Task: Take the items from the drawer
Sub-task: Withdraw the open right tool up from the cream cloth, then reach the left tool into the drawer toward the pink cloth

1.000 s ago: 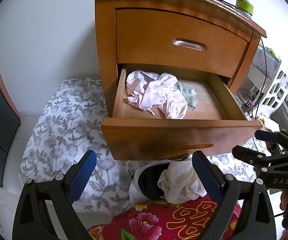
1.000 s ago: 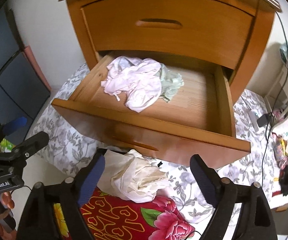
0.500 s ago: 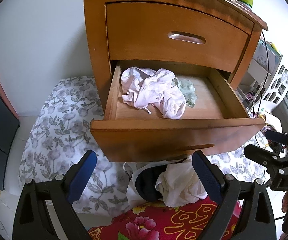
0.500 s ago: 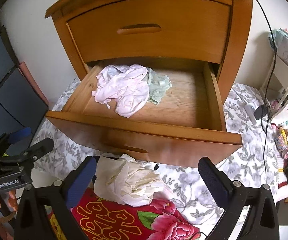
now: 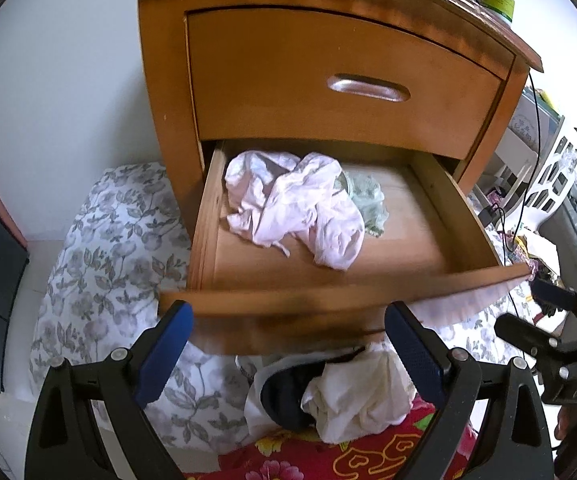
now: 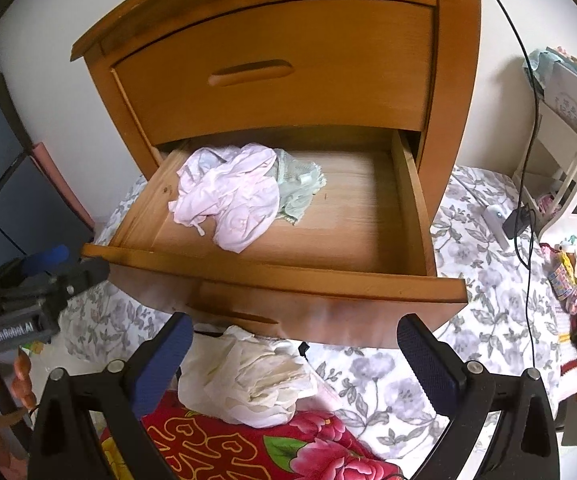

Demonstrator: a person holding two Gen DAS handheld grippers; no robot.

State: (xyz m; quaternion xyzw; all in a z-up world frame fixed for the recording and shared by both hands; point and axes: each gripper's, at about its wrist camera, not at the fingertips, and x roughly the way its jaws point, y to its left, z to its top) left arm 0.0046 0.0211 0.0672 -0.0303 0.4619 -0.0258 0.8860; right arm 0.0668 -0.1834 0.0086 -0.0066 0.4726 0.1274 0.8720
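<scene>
Both claws hang in front of the pulled-out lower drawer (image 6: 272, 280) of a wooden nightstand (image 5: 328, 64), angled down toward it. The right claw (image 6: 290, 354) stands spread to its widest after its jaws have just been opening, and nothing lies between its blue pads; the left claw (image 5: 288, 344) is likewise wide open and empty. Ahead of and above the right claw's tips, a crumpled pale pink garment (image 6: 228, 200) rests in the left half of the drawer, with a pale green lacy piece (image 6: 298, 192) tucked against its far right side and partly under it; the drawer floor to the right of them is bare wood. Just below the claws, in front of the drawer face, a cream-white cloth (image 6: 248, 376) and a dark garment (image 5: 288, 396) lie heaped on a red floral blanket (image 6: 248, 448), over a grey-flowered sheet (image 5: 100, 248). Judging from that, the step in hand is the reach back into the drawer for the next item, with some pieces apparently out already. The next move calls for carrying an open claw forward over the drawer's front edge, lowering it onto the high folds of the pink garment, and closing on enough fabric that it lifts free without dragging the green piece along.
</scene>
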